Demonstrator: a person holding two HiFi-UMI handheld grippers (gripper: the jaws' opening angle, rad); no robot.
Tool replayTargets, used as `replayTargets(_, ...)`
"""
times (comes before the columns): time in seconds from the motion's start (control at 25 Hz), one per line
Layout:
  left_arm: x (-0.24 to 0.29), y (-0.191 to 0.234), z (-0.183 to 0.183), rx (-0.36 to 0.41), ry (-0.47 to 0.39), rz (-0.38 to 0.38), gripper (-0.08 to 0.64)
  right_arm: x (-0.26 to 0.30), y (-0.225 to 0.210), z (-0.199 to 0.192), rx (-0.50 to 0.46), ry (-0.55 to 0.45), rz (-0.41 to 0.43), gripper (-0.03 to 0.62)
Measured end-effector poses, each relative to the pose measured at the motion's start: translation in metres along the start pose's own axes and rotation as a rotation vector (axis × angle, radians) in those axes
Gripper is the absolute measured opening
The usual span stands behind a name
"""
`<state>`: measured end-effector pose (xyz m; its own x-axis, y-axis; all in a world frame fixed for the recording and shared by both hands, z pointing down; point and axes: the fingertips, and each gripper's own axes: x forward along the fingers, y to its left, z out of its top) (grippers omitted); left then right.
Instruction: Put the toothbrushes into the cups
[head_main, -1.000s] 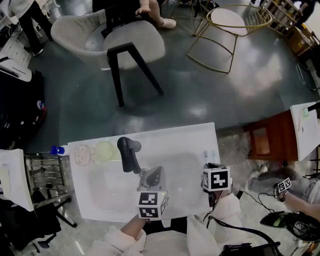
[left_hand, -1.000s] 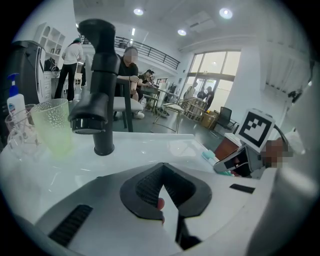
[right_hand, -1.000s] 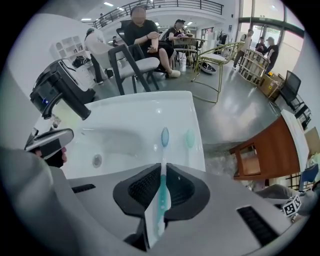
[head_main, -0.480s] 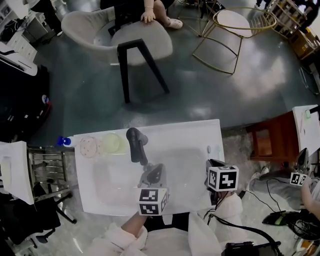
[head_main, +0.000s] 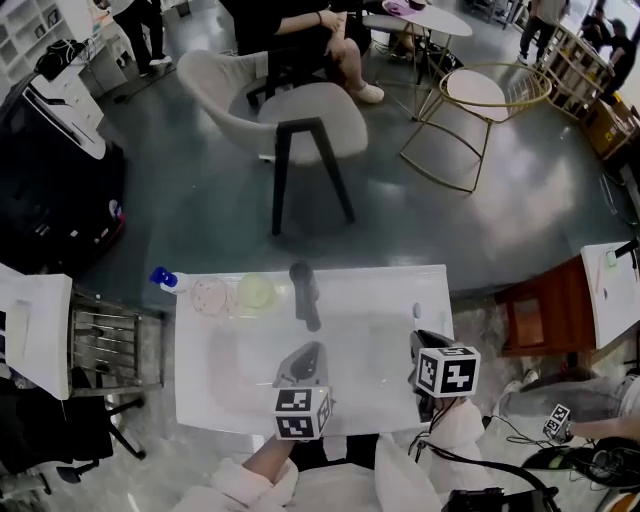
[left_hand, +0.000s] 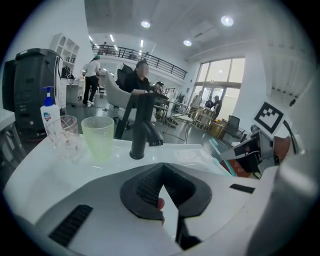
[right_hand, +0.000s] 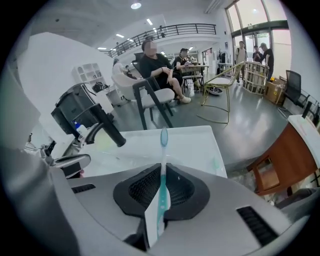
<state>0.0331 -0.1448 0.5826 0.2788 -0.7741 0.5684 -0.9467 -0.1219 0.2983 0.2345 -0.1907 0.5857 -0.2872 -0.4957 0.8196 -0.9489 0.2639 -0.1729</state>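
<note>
A clear cup (head_main: 210, 296) and a pale green cup (head_main: 256, 292) stand side by side on the back left rim of the white sink (head_main: 390, 285); the left gripper view shows the clear cup (left_hand: 65, 135) left of the green cup (left_hand: 97, 136). My right gripper (right_hand: 162, 187) is shut on a teal toothbrush (right_hand: 162, 150) that points upward, bristles away from me. It hovers over the sink's front right, seen as right gripper (head_main: 425, 345). My left gripper (left_hand: 162, 192) is shut, and only a small pink end (left_hand: 160, 203) shows between its jaws. It hangs over the basin's front middle, left gripper (head_main: 303, 362).
A black faucet (head_main: 305, 293) rises right of the cups. A blue-capped soap bottle (head_main: 163, 279) stands at the back left corner. A small teal thing (head_main: 417, 311) lies on the right rim. Behind the sink are a chair (head_main: 300, 120), a wire chair (head_main: 480, 110) and seated people.
The head view has tilted, so the sink sits lower and more to the right in frame. Both grippers keep about the same places over the sink's front.
</note>
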Motion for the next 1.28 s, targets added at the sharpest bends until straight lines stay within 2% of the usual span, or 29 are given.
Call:
replayTargets(0.36,-0.043,0.043,0.035,-0.031,-0.143,0.088,-0.003,-0.02,0.056,0.032,-0.069,-0.089,0.078,0.043)
replayTargets(0.64,-0.074,0.083,0.056,-0.099,-0.234,0.158,-0.003,-0.044,0.114,0.056,-0.099,-0.146,0.193,0.043)
replayTargets(0.96,-0.1,0.119,0.059,-0.159,-0.267,0.206,-0.003,-0.062,0.195,0.08,-0.186,-0.205,0.327,0.043)
replayTargets(1.28,-0.123,0.154,0.055,-0.202,-0.285,0.266,-0.003,-0.056,0.274,0.089,-0.261,-0.238,0.467,0.043)
